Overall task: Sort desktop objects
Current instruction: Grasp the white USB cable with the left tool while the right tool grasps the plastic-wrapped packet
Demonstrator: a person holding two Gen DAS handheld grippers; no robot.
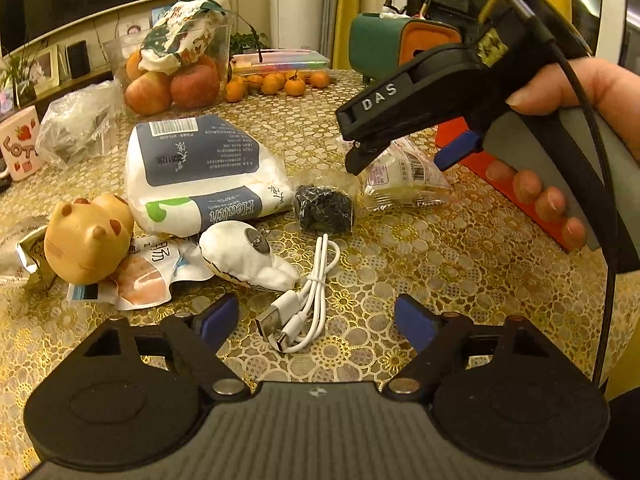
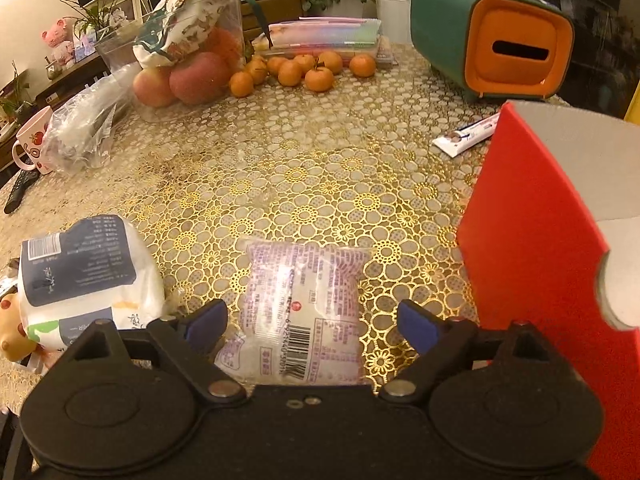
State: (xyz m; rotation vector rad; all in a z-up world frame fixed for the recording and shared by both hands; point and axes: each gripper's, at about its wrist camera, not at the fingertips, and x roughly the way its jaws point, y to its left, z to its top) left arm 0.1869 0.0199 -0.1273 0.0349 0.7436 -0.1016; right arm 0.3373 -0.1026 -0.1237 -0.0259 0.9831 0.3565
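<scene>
1. Only the left wrist view shows the white USB cable (image 1: 308,312), the white plush keyring (image 1: 248,258), the black crinkled bundle (image 1: 325,208) and the whole tan bear toy (image 1: 86,238). They lie around the tissue pack (image 1: 200,176): the bear left of it, the keyring and cable nearer the camera, the bundle at its right.
2. Only the right wrist view shows the toothpaste tube (image 2: 468,134) beside the red box (image 2: 536,240), and the black remote (image 2: 20,192) far left of the tissue pack (image 2: 80,276).
3. The left gripper (image 1: 316,320) stands wide, nothing pinched; the cable's plugs lie between its blue pads (image 1: 218,320), touching neither.
4. The right gripper (image 2: 312,326) is also wide. The clear snack packet (image 2: 304,312) lies flat on the tablecloth (image 2: 320,168) between its jaws, right of the tissue pack and left of the red box (no pad presses it). A hand (image 1: 568,160) holds this tool in the left view.
5. Counted: one cable, one keyring, one bundle, one bear, one tissue pack, one snack packet, one red box, about eight tangerines (image 2: 316,78), and at least two apples (image 2: 192,80).
</scene>
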